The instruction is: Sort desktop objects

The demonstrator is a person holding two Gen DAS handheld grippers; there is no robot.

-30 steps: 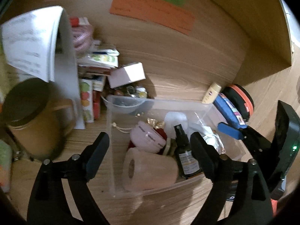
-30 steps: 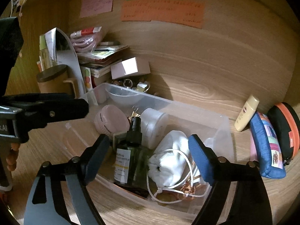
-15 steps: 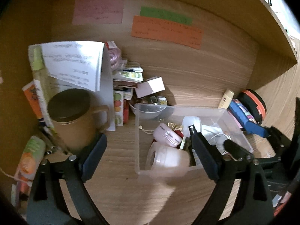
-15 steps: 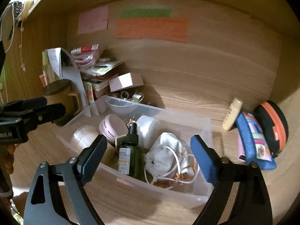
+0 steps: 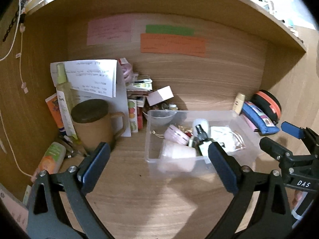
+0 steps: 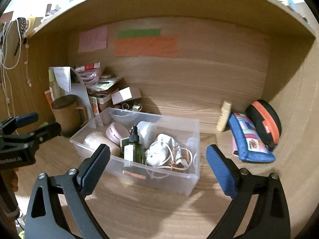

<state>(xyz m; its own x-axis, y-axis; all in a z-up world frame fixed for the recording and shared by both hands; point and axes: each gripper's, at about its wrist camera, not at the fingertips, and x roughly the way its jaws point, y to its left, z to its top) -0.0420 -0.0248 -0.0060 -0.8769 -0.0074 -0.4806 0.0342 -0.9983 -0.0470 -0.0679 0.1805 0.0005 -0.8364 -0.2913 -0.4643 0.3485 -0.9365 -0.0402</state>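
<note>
Left tongs (image 5: pixel 158 158): released, jaws just spread wider, nothing between them, hovering above the worktop (image 5: pixel 139 199).
Right tongs (image 6: pixel 158 160): likewise released and just widened, empty, before the clear bin (image 6: pixel 191 171).
Clear bin: on the worktop mid-alcove, holding a dark spray bottle (image 6: pixel 134 148), a pink round case (image 6: pixel 116 131), a white pouch (image 6: pixel 161 151) and what may be a pale roll (image 5: pixel 176 155).
Brown lidded mug (image 5: pixel 93 123): left of the bin, apart from it.
Blue pencil case (image 6: pixel 249 139): right of the bin, by the side wall.

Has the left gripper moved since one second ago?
Yes. The left gripper has backed away from the clear bin, which now looks smaller and farther; its jaws have just been opening, with nothing between them.
</note>
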